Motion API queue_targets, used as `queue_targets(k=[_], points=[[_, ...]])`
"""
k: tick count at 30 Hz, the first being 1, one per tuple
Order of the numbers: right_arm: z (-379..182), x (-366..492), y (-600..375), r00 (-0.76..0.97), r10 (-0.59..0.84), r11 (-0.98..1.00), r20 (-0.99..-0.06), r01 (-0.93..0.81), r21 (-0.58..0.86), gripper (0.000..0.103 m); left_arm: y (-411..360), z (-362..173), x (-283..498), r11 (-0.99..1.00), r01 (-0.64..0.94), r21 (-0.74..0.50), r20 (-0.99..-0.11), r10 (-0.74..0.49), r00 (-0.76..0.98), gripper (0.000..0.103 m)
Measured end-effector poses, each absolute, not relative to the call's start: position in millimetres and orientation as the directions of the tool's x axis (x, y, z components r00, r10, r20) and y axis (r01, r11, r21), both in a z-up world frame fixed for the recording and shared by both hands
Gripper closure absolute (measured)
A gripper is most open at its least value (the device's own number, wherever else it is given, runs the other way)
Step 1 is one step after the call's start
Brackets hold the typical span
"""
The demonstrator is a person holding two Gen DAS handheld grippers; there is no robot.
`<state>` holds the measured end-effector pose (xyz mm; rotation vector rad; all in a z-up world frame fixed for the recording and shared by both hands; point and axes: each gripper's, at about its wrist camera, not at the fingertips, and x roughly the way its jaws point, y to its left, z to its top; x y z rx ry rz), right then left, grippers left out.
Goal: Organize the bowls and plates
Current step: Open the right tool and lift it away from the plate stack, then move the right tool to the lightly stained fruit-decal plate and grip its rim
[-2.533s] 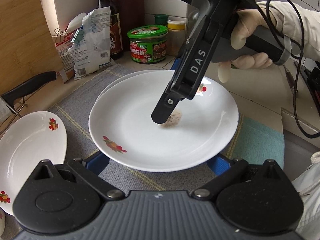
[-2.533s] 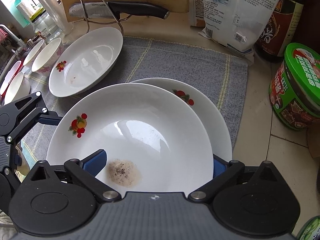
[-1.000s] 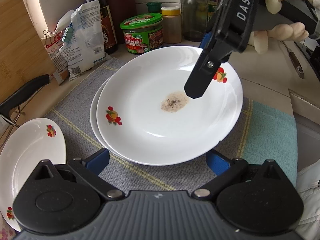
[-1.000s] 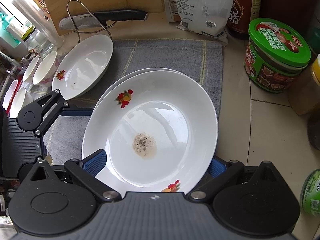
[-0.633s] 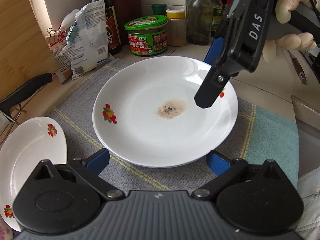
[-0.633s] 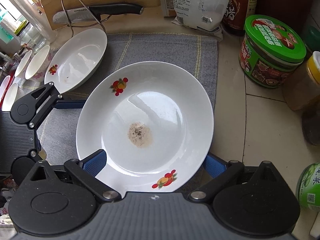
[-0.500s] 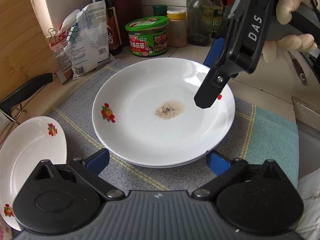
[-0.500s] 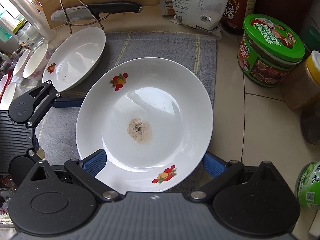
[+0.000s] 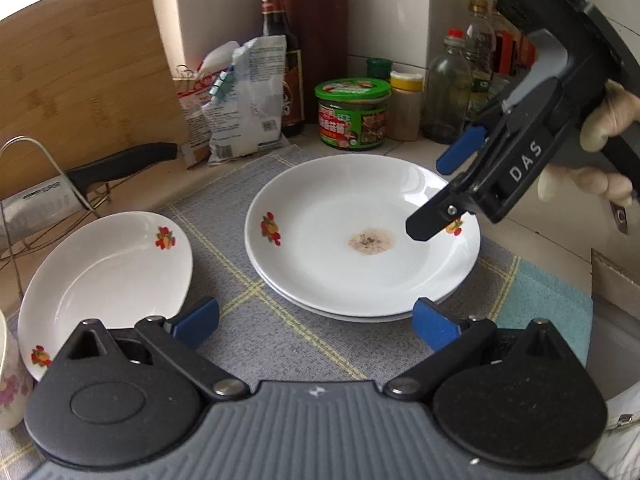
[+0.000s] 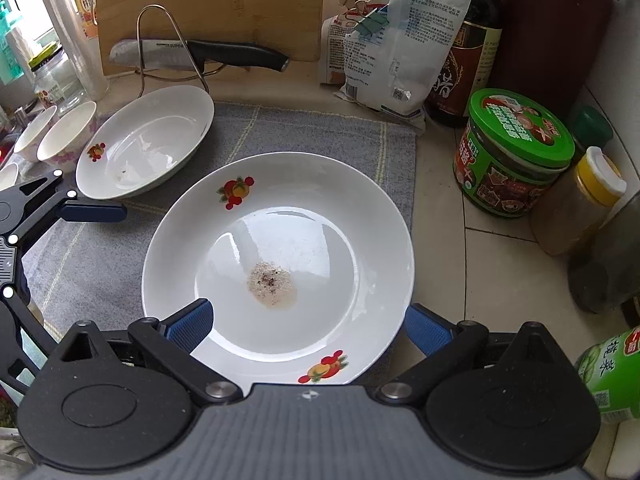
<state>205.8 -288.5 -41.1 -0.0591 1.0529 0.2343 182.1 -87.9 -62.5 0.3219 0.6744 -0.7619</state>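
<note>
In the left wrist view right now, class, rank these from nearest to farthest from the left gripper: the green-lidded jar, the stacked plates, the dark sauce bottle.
1. The stacked plates, just ahead of the left gripper, on the grey mat.
2. The green-lidded jar, beyond the plates on the counter.
3. The dark sauce bottle, farther back and to the left, by the wall.

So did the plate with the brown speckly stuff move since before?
Yes. The stained plate was held up, off-centre over the lower plate. It has come down and now sits stacked squarely on it on the grey mat, and both grippers are open.
</note>
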Motion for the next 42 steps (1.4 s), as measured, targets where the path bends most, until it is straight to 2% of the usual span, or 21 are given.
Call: queue_targets(k=[6, 9, 18, 23, 30, 42], points=[[-41, 193, -275, 0.514, 0.145, 0.981, -0.845, -0.183, 0.057, 0.000, -63, -52, 165, 0.782, 0.623, 0.015, -0.609, -0.487, 0.626, 0.001], [-39, 187, -262, 0.538, 0.119, 0.982, -0.834, -0.186, 0.021, 0.000, -50, -51, 160, 0.817, 0.576, 0.000, -0.602, -0.460, 0.652, 0.001], [-31, 174, -209, 0.583, 0.165, 0.978, -0.796, -0.203, 0.054, 0.000, 3, -50, 144, 0.875, 0.484, 0.008, -0.589, -0.387, 0.710, 0.001], [-30, 166, -178, 0.598, 0.171, 0.977, -0.783, -0.207, 0.055, 0.000, 29, -54, 142, 0.896, 0.443, 0.027, -0.600, -0.340, 0.724, 0.001], [-30, 153, -144, 0.608, 0.133, 0.982, -0.783, -0.189, 0.020, 0.000, 52, -65, 145, 0.887, 0.462, 0.005, -0.624, -0.358, 0.694, 0.001], [-29, 162, -145, 0.603, 0.125, 0.977, -0.788, -0.214, -0.008, 0.000, 34, -82, 181, 0.919, 0.394, 0.001, -0.658, -0.296, 0.693, 0.001]])
